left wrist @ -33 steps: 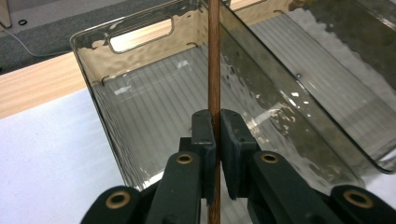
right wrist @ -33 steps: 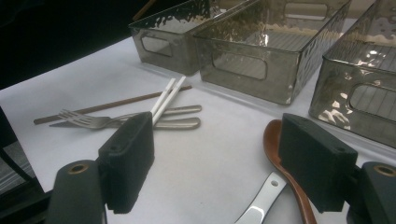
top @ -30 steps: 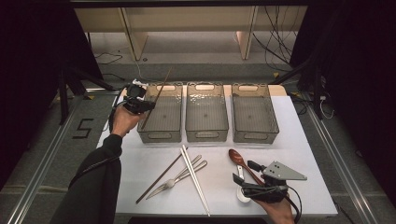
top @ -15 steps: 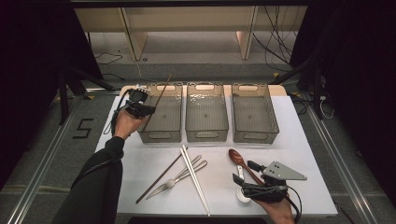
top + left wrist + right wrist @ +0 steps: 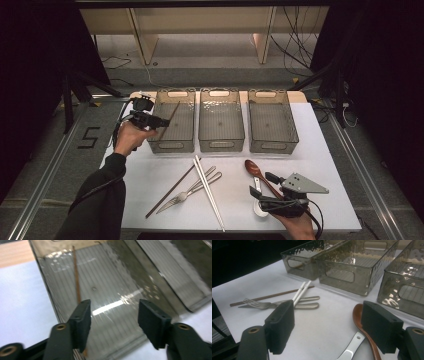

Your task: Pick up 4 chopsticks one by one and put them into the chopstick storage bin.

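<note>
My left gripper (image 5: 161, 121) hovers at the left wall of the left clear bin (image 5: 186, 95). Its jaws have just been opening and stand apart with nothing pressed between them (image 5: 113, 307). A brown chopstick (image 5: 76, 277) leans inside that bin, passing under one jaw; it also slants across the bin in the high view (image 5: 171, 116). My right gripper (image 5: 262, 184) rests open near the table's front right. It straddles a brown wooden spoon (image 5: 358, 315) and a white spoon (image 5: 350, 348).
Two more clear bins, middle (image 5: 221, 142) and right (image 5: 272, 145), stand in a row beside the left one. On the white table (image 5: 150, 175) lie a second brown chopstick (image 5: 170, 192), a pair of white chopsticks (image 5: 207, 190) and two forks (image 5: 192, 192).
The left gripper's jaws have opened. The brown chopstick, which stuck up out of them over the left bin, has dropped lower and leans inside the bin. The right gripper has stayed still.
</note>
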Available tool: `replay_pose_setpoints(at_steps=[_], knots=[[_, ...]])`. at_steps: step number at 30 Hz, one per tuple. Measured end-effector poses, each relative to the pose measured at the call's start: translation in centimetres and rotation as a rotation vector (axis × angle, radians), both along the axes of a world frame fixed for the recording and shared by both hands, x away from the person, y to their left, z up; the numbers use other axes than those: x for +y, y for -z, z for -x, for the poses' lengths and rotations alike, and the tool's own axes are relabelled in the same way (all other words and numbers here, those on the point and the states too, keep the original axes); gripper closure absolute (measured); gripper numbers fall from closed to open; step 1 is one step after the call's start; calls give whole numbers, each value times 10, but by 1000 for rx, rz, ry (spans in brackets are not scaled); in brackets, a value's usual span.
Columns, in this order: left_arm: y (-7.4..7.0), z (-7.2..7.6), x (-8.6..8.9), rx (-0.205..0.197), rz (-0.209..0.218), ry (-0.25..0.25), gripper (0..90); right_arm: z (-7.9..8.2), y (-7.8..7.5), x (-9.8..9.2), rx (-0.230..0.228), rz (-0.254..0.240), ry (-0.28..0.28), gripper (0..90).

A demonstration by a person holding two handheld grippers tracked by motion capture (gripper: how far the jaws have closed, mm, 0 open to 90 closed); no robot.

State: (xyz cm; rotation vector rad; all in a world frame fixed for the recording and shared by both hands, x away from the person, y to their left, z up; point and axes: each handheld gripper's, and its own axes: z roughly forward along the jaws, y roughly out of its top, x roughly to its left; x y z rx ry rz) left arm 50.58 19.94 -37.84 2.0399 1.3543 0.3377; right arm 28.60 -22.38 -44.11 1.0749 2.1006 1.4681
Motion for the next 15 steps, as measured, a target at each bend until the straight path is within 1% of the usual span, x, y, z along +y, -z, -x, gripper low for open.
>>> replay_pose_setpoints(at_steps=[2, 6, 8, 10, 11, 12, 15], knots=[[-3, 9, -1, 11, -9, 17, 371, 0, 0, 0, 0, -1, 2, 280], [-4, 29, -4, 20, -3, 47, 317, 0, 0, 0, -1, 0, 2, 280], [-2, 37, -7, 41, -22, 70, 285, 0, 0, 0, -3, 4, 1, 280], [1, 46, -9, 52, -8, 84, 277, 1, 0, 0, -1, 1, 2, 280], [3, 51, -10, 61, -12, 102, 272, 0, 0, 0, -1, -1, 4, 280], [6, 56, -12, 74, -18, 115, 272, 0, 0, 0, -1, -1, 4, 280], [17, 67, -17, 102, -58, 140, 262, 0, 0, -1, -1, -2, 5, 280]])
